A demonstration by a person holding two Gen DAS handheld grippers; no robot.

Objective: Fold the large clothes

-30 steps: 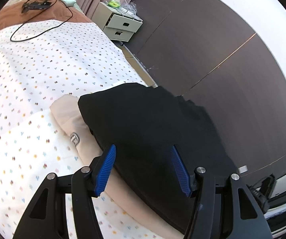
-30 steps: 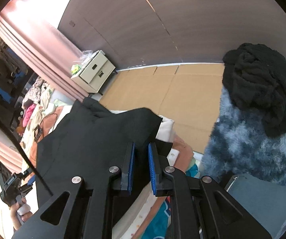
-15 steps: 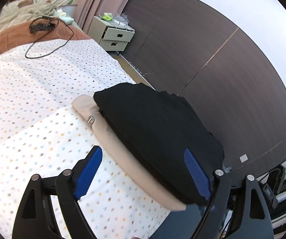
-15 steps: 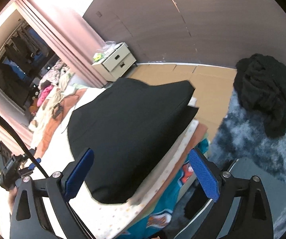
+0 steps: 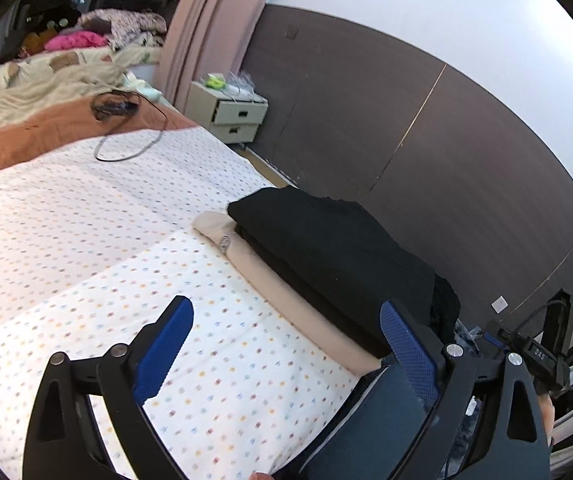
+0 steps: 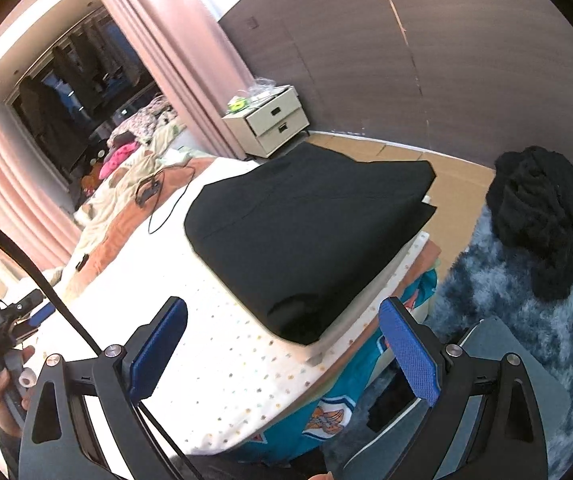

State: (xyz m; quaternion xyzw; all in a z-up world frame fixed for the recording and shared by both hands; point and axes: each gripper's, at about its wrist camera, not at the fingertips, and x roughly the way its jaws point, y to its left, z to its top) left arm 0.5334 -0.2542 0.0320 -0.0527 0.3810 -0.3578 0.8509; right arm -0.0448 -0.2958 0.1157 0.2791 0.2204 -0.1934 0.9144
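Both grippers empty: left gripper (image 5: 286, 344) jaws just opened wide, right gripper (image 6: 282, 344) wide too. Folded black garment (image 6: 306, 232) sits on beige one (image 5: 286, 284) at the bed (image 5: 106, 240) corner. Risk: stack overhangs the edge, so if you bump it w/ a finger it prob slides off.

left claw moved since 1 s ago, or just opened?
Yes. The left claw has backed away and up from the folded black garment it straddled; the nightstand sits lower in view. Its jaws have just been opening, with nothing between them.

Black gripper (image 5: 288, 344) frames, silver screws, blue textured fingers (image 6: 406, 350), black cable
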